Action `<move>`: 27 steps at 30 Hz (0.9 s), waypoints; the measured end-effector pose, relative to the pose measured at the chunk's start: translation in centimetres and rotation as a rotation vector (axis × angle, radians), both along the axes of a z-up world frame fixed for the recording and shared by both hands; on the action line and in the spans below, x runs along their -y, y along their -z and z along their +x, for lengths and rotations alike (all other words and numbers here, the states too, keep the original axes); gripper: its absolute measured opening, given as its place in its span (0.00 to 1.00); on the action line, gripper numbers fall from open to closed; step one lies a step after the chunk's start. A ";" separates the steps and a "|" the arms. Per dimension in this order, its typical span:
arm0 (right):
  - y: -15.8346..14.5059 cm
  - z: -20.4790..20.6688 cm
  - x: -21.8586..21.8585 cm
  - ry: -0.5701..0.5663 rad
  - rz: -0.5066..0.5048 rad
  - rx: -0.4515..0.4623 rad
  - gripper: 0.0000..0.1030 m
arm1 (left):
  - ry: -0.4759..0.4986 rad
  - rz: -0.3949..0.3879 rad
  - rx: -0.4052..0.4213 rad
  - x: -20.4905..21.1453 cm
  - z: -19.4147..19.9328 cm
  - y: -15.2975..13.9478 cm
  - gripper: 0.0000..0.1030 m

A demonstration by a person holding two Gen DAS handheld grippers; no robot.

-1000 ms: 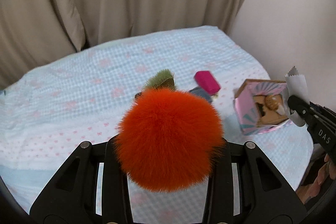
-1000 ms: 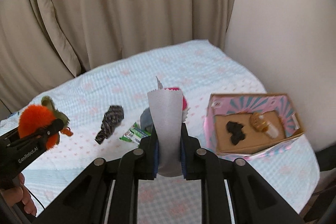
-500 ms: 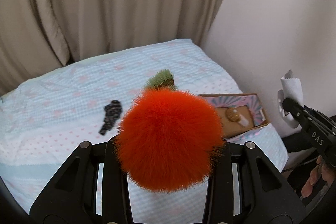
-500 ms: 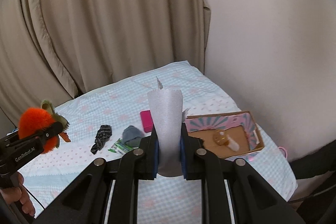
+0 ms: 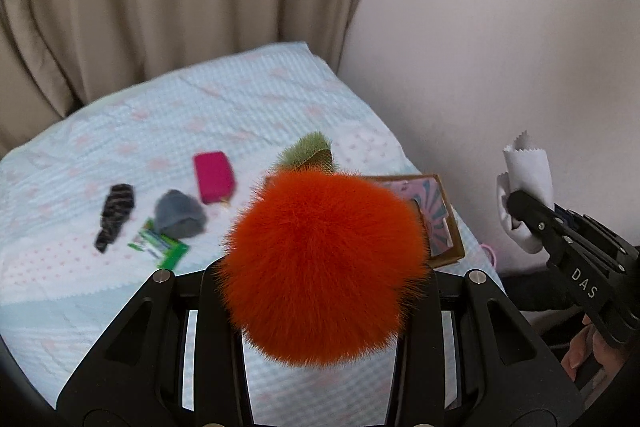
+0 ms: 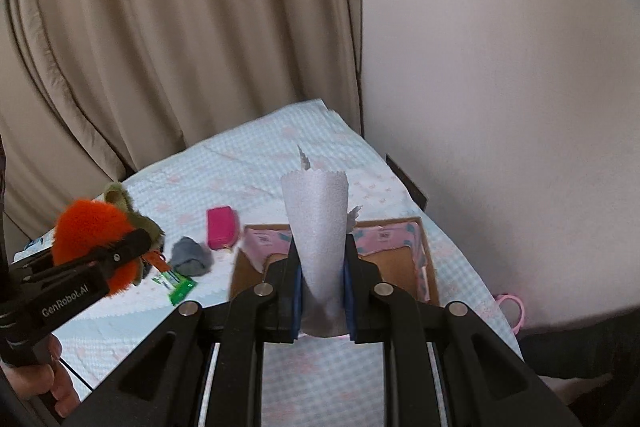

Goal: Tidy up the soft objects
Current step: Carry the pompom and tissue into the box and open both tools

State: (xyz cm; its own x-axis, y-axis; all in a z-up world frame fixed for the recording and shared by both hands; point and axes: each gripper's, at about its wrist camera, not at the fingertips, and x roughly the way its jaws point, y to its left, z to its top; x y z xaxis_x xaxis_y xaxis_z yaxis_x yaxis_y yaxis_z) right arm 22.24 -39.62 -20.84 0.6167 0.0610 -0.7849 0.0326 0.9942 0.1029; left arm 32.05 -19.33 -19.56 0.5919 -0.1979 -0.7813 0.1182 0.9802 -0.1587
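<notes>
Both grippers are pulling back from the bed compared with a second ago, so more wall and curtain is showing and the box, then close on the right, is now sliding behind the pompom. From the left wrist, the left gripper [image 5: 324, 267] is clamping a fluffy orange pompom [image 5: 324, 263] with a green leaf [image 5: 310, 153] on top, held above the bed [image 5: 240, 99]. On the sheet a dark scrunchie [image 5: 115, 211], a grey cloth [image 5: 178, 215], a green packet [image 5: 160, 247] and a pink pouch [image 5: 213, 177] are lying near one another, the cloth overlapping the packet. The box [image 5: 440, 219] is peeking out just right of the pompom. At the right edge, the right gripper [image 5: 516, 205] is pinching a white cloth [image 5: 528, 167]. From the right wrist, the right gripper [image 6: 322, 291] is closing tight on the white cloth [image 6: 318, 227], which is standing up like a cone over the box [image 6: 404, 267]. The left gripper [image 6: 132, 247] is carrying the pompom [image 6: 90, 231] at the left, over the bed's [image 6: 248, 155] near edge, with a hand [image 6: 44, 379] below it.
</notes>
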 end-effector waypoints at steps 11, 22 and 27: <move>9.8 6.3 6.2 -0.038 0.053 -0.189 0.15 | 0.020 0.041 -0.234 6.6 8.3 10.2 0.31; 19.0 9.9 7.7 -0.088 0.039 -0.330 0.15 | 0.052 0.076 -0.383 9.2 14.7 19.3 0.31; 21.9 10.8 7.3 -0.125 0.028 -0.383 0.15 | 0.034 0.063 -0.429 9.1 15.9 21.5 0.40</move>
State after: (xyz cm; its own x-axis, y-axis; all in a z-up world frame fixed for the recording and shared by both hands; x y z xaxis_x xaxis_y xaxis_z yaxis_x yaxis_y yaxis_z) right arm 33.02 -46.89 -42.77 0.2666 0.1414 -0.9534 -0.0471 0.9899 0.1337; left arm 47.98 -28.40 -41.09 0.2051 -0.1552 -0.9663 0.0869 0.9863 -0.1400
